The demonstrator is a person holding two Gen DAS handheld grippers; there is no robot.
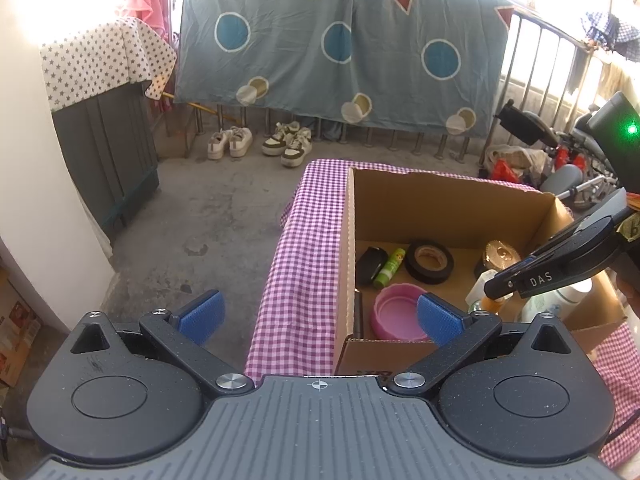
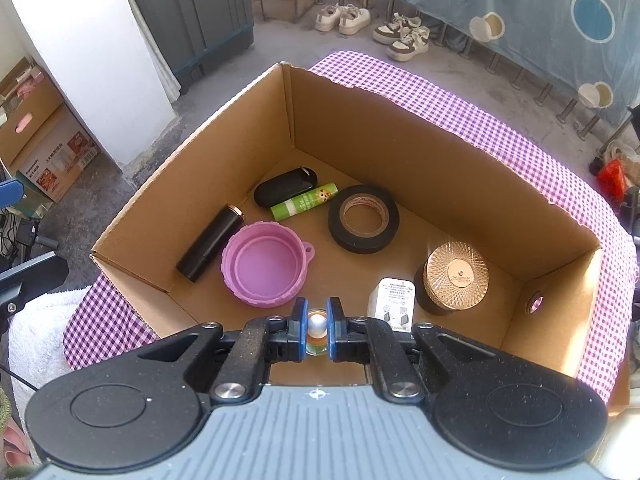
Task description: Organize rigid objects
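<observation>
Only right wrist view shows black tube (image 2: 210,243) inside box (image 2: 360,128).

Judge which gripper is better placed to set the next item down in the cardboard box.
Right. The right gripper is already shut on a small round-topped item above the cardboard box. The left gripper is open, empty, at the box's edge.

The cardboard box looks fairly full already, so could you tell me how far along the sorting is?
Done: the cardboard box already holds a black tape roll, pink bowl, green tube, black case, dark cylinder, gold-lidded jar and white adapter. In hand: the right gripper is shut on a small bottle above the box. Left: releasing it; the left gripper is open.
</observation>
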